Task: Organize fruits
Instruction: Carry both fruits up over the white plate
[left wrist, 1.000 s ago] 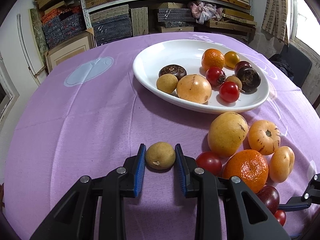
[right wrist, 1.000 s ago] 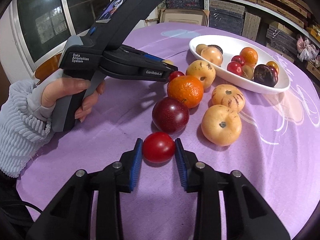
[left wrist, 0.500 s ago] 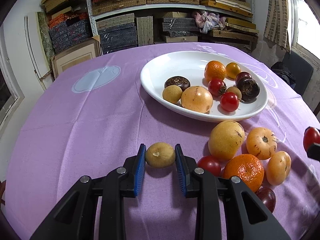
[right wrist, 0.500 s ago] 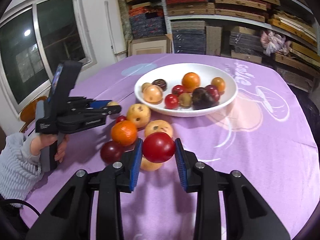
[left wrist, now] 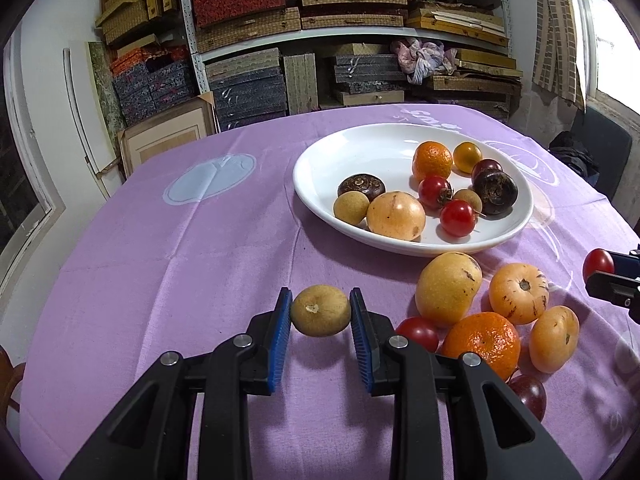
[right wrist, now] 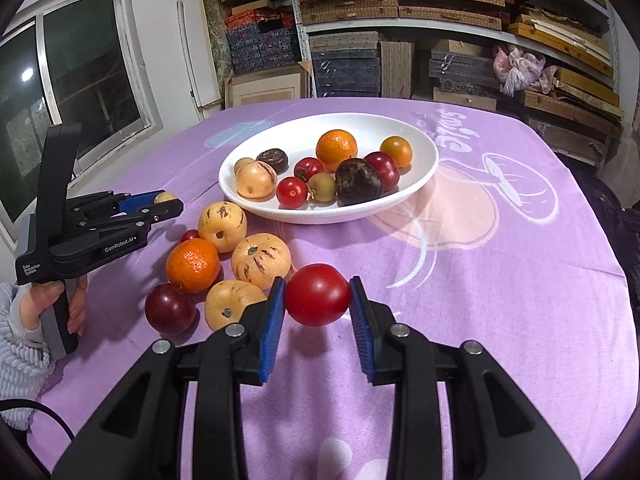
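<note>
The left tool (left wrist: 320,312) is clamped on a small tan fruit (left wrist: 320,310), its blue pads pressing both sides, and the fruit hangs just above the purple cloth (left wrist: 192,248) that covers the desk. In the right wrist view this same tool (right wrist: 160,200) shows at the left edge, held by a hand (right wrist: 52,304) in a pale fuzzy sleeve (right wrist: 16,344).

The right tool (right wrist: 317,295) is clamped on a red tomato (right wrist: 317,294), lifted clear of the cloth, with its shadow lying below it.

A white oval plate (right wrist: 424,160) sits further back on the desk. It holds an orange (right wrist: 336,149), two small red tomatoes, a yellow-orange tomato (right wrist: 396,151), dark brown and dark red fruits, and several tan and yellow ones.

Between the plate and the tools a loose cluster of fruit lies on the cloth: a second orange (right wrist: 193,265), three yellow speckled fruits (right wrist: 261,260), a dark red plum (right wrist: 170,309) and a small red tomato (right wrist: 189,235) tucked behind the orange. These fruits sit close together, some touching.

Shelves (right wrist: 400,20) stacked with woven and patterned boxes fill the wall behind, and a window (right wrist: 80,72) stands at the left.
</note>
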Motion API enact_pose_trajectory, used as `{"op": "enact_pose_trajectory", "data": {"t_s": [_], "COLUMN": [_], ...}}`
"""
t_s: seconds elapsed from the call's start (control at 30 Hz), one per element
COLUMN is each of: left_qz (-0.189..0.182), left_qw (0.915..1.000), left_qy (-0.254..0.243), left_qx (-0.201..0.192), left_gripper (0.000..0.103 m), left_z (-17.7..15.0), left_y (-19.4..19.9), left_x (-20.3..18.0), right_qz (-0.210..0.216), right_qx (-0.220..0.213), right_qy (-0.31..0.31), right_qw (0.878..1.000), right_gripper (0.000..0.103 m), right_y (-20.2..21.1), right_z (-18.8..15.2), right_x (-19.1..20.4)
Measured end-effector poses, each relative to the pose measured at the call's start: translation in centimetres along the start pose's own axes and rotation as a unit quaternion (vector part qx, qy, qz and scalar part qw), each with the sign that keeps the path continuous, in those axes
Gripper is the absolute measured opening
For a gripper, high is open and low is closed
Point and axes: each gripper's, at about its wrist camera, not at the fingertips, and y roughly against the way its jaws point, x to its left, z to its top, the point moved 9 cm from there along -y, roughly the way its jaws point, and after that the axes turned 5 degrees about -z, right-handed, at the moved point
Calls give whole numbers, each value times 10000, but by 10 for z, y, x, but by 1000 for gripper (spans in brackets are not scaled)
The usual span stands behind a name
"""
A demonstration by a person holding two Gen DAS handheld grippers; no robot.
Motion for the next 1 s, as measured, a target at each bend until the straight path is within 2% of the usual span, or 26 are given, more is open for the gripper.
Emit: {"op": "enact_pose_trajectory", "data": {"t_s": [0.2, 0.37, 0.47, 0.67, 0.8, 0.87, 1.0], "left_qz": [116, 300, 260, 165, 60, 123, 76], "left_qw": [9999, 9992, 9987, 9938, 9911, 9918, 9963], "left_qy": [-14, -148, -99, 213, 469, 467, 397], "left_qx": [-100, -225, -418, -1079, -1241, -1181, -760], "left_gripper": [29, 29, 29, 29, 29, 29, 29], "left_z": [-1, 8, 34, 118, 147, 148, 136], "left_y": [6, 14, 29, 71, 69, 54, 4], "left_x": [-1, -3, -1, 6, 3, -1, -10], "right_qz": [-33, -17, 21, 102, 213, 192, 225], "right_qx": [-8, -273, -531, -1558, -1990, -1967, -1477], "right_qy": [-67, -166, -138, -190, -297, -262, -204], "right_qw": [10000, 9995, 9985, 9876, 9793, 9799, 9886], "right_gripper": [32, 31, 31, 31, 31, 31, 31], "right_y": [-3, 11, 29, 85, 96, 82, 27], "right_z": [0, 16, 47, 146, 184, 189, 180], "right_x": [-3, -3, -1, 3, 9, 12, 14]}}
